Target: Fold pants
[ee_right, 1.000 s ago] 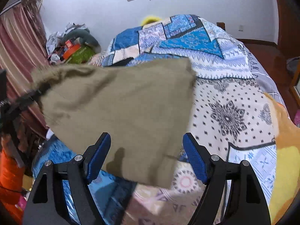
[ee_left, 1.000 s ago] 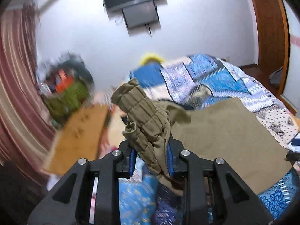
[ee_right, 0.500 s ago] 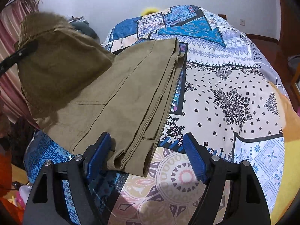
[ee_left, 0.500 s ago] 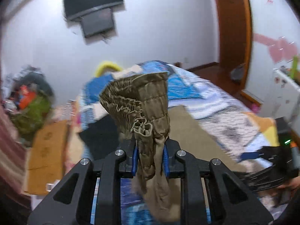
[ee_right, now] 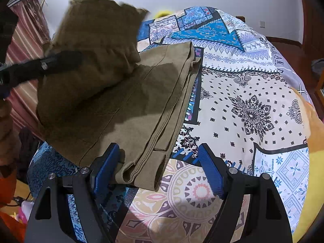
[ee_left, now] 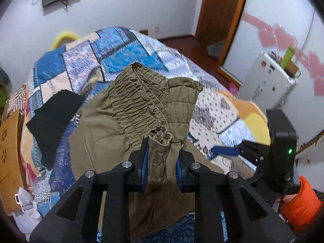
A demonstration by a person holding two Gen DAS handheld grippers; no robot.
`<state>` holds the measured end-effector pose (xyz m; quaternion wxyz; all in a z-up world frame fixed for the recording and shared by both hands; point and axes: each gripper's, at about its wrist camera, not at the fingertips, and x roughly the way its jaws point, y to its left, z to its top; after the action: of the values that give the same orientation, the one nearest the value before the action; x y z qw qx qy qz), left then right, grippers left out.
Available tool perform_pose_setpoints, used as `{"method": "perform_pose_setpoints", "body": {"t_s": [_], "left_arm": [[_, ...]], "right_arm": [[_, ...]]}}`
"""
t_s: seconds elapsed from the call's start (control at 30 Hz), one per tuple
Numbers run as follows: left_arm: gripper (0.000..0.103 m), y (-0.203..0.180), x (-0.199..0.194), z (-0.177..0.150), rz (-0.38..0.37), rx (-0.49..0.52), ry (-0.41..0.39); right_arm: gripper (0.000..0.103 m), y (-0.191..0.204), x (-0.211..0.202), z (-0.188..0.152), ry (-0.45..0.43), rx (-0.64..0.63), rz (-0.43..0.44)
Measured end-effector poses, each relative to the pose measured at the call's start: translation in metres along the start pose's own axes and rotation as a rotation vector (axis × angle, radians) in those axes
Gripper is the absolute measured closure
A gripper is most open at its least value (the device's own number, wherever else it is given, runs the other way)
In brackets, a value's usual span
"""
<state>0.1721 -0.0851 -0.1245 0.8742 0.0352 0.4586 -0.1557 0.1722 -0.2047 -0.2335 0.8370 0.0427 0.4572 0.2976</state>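
Olive-green pants (ee_right: 141, 101) lie folded lengthwise on the patterned bedspread (ee_right: 253, 111), leg hems near the front edge. My left gripper (ee_left: 161, 162) is shut on the elastic waistband (ee_left: 145, 105) and holds it lifted above the lower part of the pants. In the right wrist view the raised waistband end (ee_right: 97, 36) hangs over the legs, with the left gripper (ee_right: 40, 66) at the left. My right gripper (ee_right: 158, 170) is open, its jaws either side of the leg hems (ee_right: 141, 174), just above the bed. It also shows in the left wrist view (ee_left: 228, 150).
A black cloth (ee_left: 52, 119) lies on the bed at the left. A cardboard box (ee_left: 8, 151) stands off the bed's left side. A white cabinet (ee_left: 267, 83) and a wooden door frame (ee_left: 218, 20) are at the right. A striped curtain (ee_right: 26, 40) hangs at the left.
My left gripper has carried the waistband up and over toward the leg hems. The pants have settled flat on the bed. My right gripper has stayed open near the hems.
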Motion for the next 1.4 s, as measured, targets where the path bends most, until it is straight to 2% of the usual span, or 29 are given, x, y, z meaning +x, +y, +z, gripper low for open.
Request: {"method": "perform_pose_setpoints", "body": {"t_s": [0.1, 0.13, 0.17, 0.23, 0.3, 0.4, 0.47, 0.6, 0.73, 0.87, 1.03, 1.2, 1.4], "left_arm": [[0.076, -0.006, 0.003, -0.004, 0.017, 0.05, 0.028], [0.067, -0.007, 0.002, -0.006, 0.006, 0.055, 0.033], [0.053, -0.007, 0.002, -0.008, -0.012, 0.051, 0.036], [0.04, -0.004, -0.004, -0.01, -0.065, 0.021, 0.017], [0.038, -0.002, -0.012, -0.01, -0.051, 0.02, -0.011], [0.034, 0.006, -0.025, -0.008, 0.012, 0.027, -0.056], [0.027, 0.017, -0.031, -0.006, 0.051, 0.02, -0.078], [0.026, 0.05, -0.035, -0.002, 0.141, -0.009, -0.097], [0.02, 0.087, -0.03, 0.006, 0.214, -0.043, -0.101], [0.019, 0.121, -0.011, 0.022, 0.283, -0.062, -0.077], [0.019, 0.155, 0.037, 0.048, 0.294, -0.088, -0.003], [0.018, 0.166, 0.1, 0.066, 0.351, -0.048, 0.094], [0.018, 0.173, 0.167, 0.062, 0.37, -0.051, 0.221]], "right_arm": [[0.027, 0.001, -0.002, -0.001, -0.009, 0.004, -0.001], [0.027, 0.001, -0.003, -0.002, -0.013, 0.006, -0.004], [0.027, 0.002, -0.005, -0.002, -0.017, 0.005, -0.01], [0.026, 0.005, -0.009, -0.003, -0.023, -0.004, -0.021], [0.026, 0.008, -0.015, -0.003, -0.032, -0.017, -0.026], [0.026, 0.011, -0.026, -0.002, -0.055, -0.017, -0.025], [0.026, 0.013, -0.034, 0.0, -0.072, -0.016, -0.028], [0.026, 0.017, -0.044, 0.007, -0.116, -0.014, -0.032], [0.024, 0.017, -0.042, 0.017, -0.152, 0.007, -0.024], [0.024, 0.013, -0.027, 0.025, -0.141, 0.041, -0.011], [0.024, 0.015, -0.003, 0.025, -0.085, 0.018, -0.028], [0.022, 0.007, 0.001, 0.021, -0.083, 0.029, -0.009], [0.021, 0.0, 0.003, 0.024, -0.081, 0.056, -0.015]]}}
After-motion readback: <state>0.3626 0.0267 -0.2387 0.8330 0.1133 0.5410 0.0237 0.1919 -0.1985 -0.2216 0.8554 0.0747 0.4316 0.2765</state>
